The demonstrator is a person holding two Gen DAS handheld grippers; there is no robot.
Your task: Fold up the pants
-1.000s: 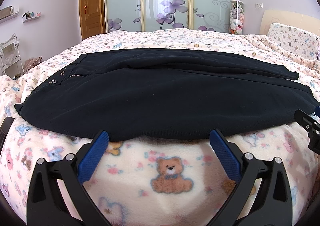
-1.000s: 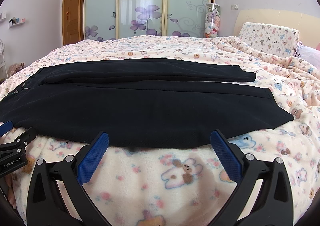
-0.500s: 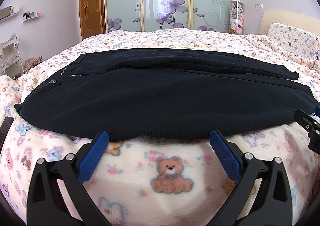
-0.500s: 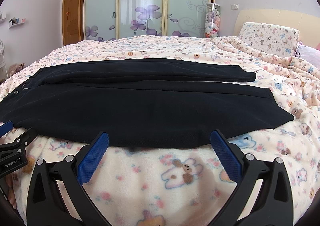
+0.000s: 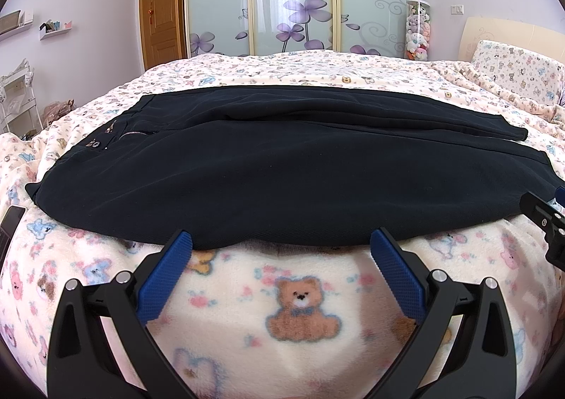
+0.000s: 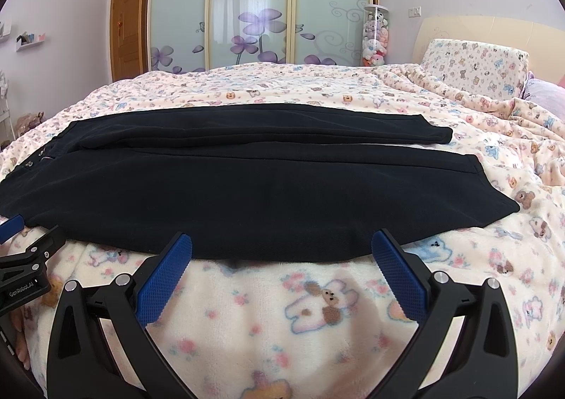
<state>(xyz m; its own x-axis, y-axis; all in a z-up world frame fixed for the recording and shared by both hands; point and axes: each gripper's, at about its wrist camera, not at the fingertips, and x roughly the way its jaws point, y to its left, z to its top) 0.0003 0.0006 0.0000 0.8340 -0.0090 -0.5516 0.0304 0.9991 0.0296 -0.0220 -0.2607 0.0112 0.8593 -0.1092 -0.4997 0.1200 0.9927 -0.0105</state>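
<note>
Dark navy pants [image 5: 282,166] lie flat across the bed, waist with zipper and buttons at the left, both legs running to the right, the near leg wider; they also show in the right wrist view [image 6: 254,187]. My left gripper [image 5: 280,245] is open and empty, its blue fingertips at the near edge of the pants. My right gripper [image 6: 281,245] is open and empty, also at the near edge, further toward the cuffs. Each gripper shows at the edge of the other's view.
The bed is covered by a pink teddy-bear blanket [image 5: 300,310]. A pillow [image 6: 473,63] and headboard stand at the right. Wardrobe doors [image 6: 247,3] and a wooden door are behind. A dark phone-like object [image 5: 10,222] lies at the left edge.
</note>
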